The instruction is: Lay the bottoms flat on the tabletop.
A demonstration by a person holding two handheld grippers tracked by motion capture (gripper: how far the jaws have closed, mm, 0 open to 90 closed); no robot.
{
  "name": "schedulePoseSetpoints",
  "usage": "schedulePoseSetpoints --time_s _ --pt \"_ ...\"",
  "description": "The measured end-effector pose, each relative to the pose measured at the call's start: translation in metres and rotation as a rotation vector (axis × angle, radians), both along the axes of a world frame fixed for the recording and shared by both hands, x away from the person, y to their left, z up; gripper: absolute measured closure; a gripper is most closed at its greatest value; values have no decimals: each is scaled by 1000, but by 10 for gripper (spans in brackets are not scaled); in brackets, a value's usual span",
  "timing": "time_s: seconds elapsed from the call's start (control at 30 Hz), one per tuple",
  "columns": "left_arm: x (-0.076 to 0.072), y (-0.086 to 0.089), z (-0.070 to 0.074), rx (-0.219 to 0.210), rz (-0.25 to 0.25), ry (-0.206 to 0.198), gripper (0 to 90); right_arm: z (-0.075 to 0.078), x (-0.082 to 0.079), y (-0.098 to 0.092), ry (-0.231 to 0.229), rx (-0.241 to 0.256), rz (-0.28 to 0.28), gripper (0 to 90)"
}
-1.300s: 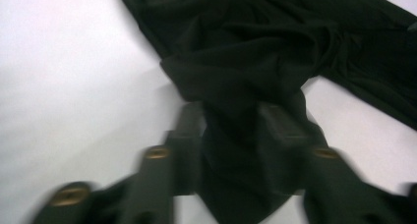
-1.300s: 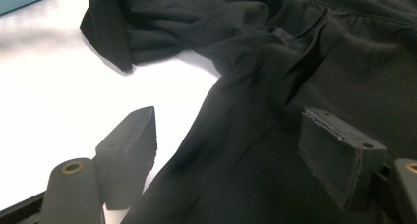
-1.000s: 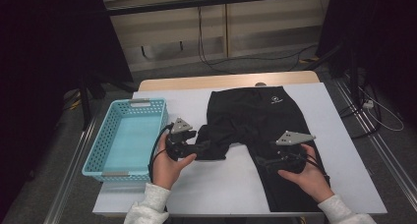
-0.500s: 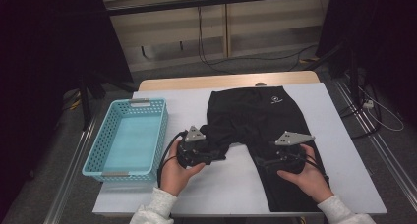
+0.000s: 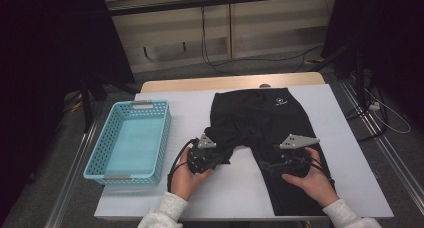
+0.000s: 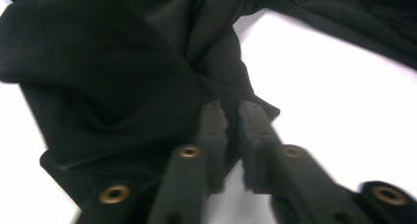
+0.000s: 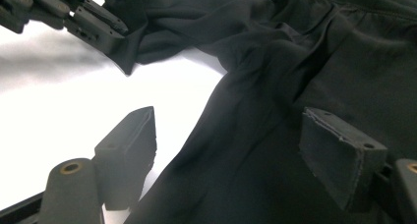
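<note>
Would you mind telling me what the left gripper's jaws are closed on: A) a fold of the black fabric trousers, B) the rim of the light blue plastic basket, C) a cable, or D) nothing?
A: in the left gripper view, the left gripper has its jaws nearly together, pinching a fold of the black fabric trousers.

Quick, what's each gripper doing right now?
Left gripper: shut on the shorts.
Right gripper: open, jaws astride the shorts.

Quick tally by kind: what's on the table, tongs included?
Black pants: 1
Blue basket: 1
Tongs: 2, left tongs pinching a pant leg, right tongs open over the other leg
Total: 4
</note>
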State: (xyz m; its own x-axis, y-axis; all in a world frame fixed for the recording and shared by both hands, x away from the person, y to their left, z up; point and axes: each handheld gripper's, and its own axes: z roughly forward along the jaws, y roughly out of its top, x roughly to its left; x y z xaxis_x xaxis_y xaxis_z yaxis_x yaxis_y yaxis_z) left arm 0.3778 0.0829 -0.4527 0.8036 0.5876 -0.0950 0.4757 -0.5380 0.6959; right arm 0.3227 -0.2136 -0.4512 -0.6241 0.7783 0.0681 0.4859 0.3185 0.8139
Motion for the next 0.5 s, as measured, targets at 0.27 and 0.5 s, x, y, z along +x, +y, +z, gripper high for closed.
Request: schedulePoseSetpoints --time_s 0.27,0.5 --pt "-4 2 17 -65 -15 20 887 2 0 0 -2 3 -1 218" --pt "-6 19 53 -177 4 -35 888 3 -1 1 -5 10 3 217"
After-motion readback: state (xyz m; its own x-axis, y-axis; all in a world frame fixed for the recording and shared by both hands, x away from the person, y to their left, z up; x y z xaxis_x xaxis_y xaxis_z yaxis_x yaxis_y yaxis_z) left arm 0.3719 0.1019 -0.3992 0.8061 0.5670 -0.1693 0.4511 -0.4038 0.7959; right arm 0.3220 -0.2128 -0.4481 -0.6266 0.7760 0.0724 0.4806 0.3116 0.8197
